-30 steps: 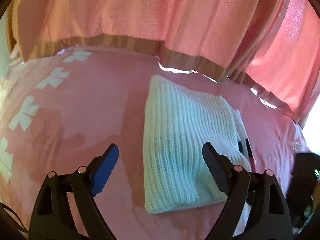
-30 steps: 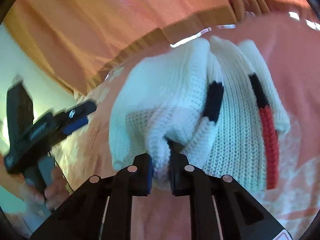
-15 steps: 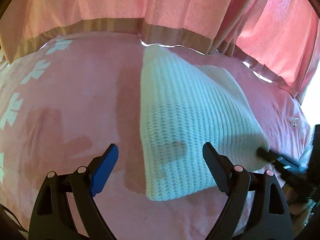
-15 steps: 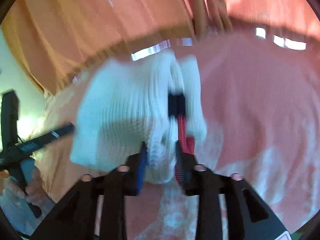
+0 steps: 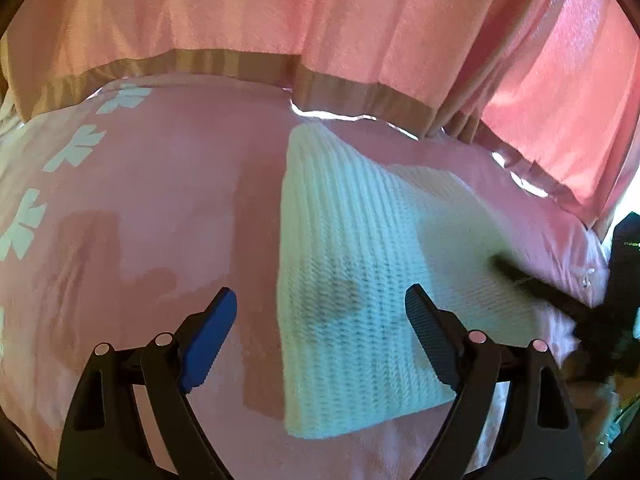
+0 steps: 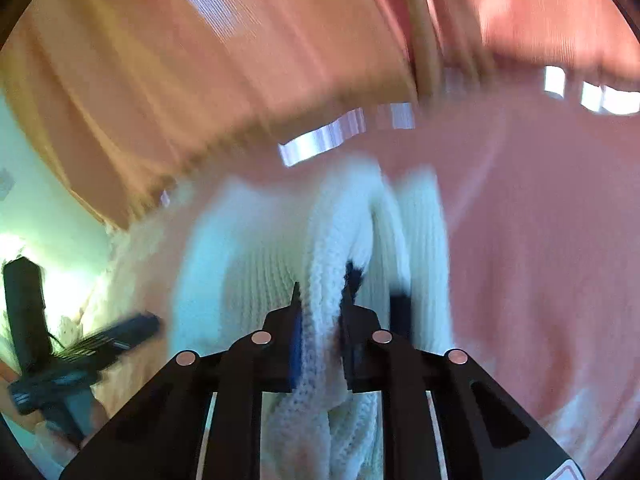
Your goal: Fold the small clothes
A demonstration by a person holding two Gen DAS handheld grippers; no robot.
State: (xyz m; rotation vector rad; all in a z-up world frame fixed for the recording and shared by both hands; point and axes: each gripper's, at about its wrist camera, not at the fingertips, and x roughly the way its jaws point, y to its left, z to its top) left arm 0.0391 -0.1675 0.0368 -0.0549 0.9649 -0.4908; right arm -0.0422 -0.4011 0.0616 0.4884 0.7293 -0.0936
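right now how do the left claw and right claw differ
The left claw is spread wide and holds nothing, hovering over the white knit sweater on the pink bedspread. The right claw is clamped on a bunched fold of that sweater. Both are black, each with one blue pad.

Daylight glows through the pink curtains [image 5: 360, 20] and leaks under their hem. My left view is sharp, with soft shadows on the bedspread [image 5: 160, 200]. My right view is badly motion-blurred; both bend at the edges.
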